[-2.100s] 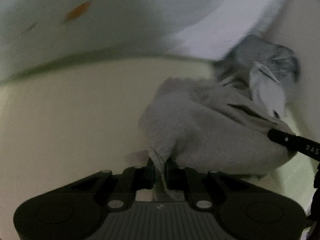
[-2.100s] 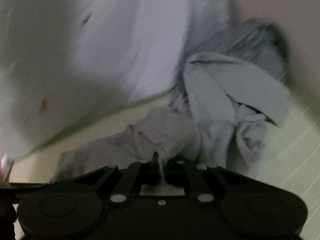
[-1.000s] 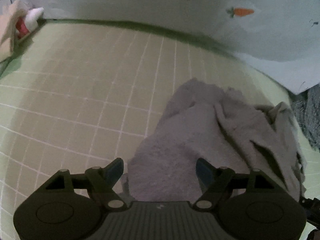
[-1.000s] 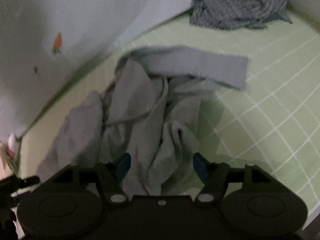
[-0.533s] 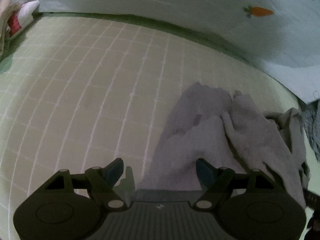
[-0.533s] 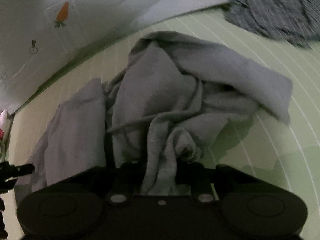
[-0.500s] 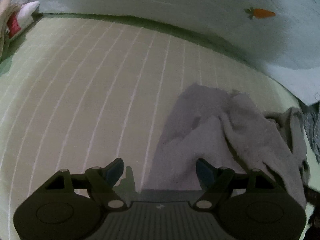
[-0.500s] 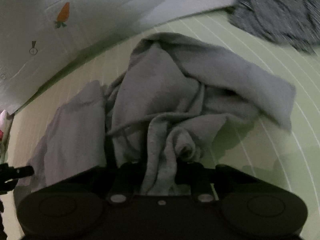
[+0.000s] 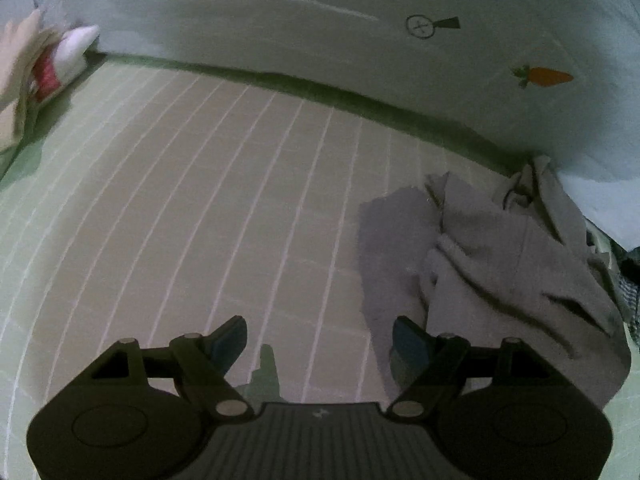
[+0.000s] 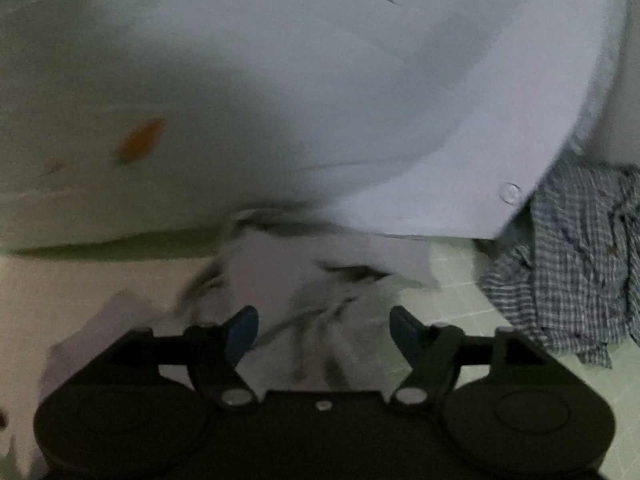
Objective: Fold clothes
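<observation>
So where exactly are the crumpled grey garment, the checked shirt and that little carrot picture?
grey garment point(image 9: 516, 264): left wrist view, middle of its crumpled cloth.
checked shirt point(image 10: 576, 264): right wrist view, middle of the heaped plaid cloth.
carrot picture point(image 9: 550, 76): left wrist view, the orange body of the carrot.

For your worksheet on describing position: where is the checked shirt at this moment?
In the right wrist view the checked shirt lies crumpled at the right edge on the green gridded sheet, right of the grey garment, below the white carrot-print bedding.
</observation>
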Demonstrator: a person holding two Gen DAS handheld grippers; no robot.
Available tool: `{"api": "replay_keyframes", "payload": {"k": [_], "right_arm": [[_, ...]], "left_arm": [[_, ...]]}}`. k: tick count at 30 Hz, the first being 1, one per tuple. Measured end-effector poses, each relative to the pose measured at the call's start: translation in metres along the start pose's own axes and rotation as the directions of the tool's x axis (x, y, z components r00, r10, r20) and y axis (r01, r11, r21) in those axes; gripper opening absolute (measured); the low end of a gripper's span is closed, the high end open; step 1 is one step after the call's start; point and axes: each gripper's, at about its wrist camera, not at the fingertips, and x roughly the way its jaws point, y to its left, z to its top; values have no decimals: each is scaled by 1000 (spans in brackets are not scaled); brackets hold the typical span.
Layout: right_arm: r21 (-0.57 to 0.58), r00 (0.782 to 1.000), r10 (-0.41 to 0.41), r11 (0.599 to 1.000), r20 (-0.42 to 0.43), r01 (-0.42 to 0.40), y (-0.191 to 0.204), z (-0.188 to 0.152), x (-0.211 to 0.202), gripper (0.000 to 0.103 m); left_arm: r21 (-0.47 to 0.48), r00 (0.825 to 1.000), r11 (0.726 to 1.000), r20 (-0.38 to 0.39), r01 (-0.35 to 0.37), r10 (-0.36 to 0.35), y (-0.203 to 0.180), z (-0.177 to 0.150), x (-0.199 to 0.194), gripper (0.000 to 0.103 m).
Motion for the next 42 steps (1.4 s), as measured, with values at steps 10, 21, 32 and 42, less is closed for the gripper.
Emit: {"api": "replay_keyframes", "payload": {"k": [10,21,32,42], "right_arm": [[-214,997,-30,977,-70,14,62,-41,4,76],[159,976,-189,972,109,171,-19,3,-14,40],[319,963,-237,910,-127,266,-96,-30,-9,55],[289,970,-235,926,-59,242,-66,10,-2,57]], "left_arm": [[-49,1000,999,5,-13,13,20,-21,-13,90],[-26,1000,1000,18,5,-4,12,-9,-5,91],[64,997,995,-31,78,-76,-37,18,27,91],[117,967,961,-81,249,-241,-108,40,45,68]]}}
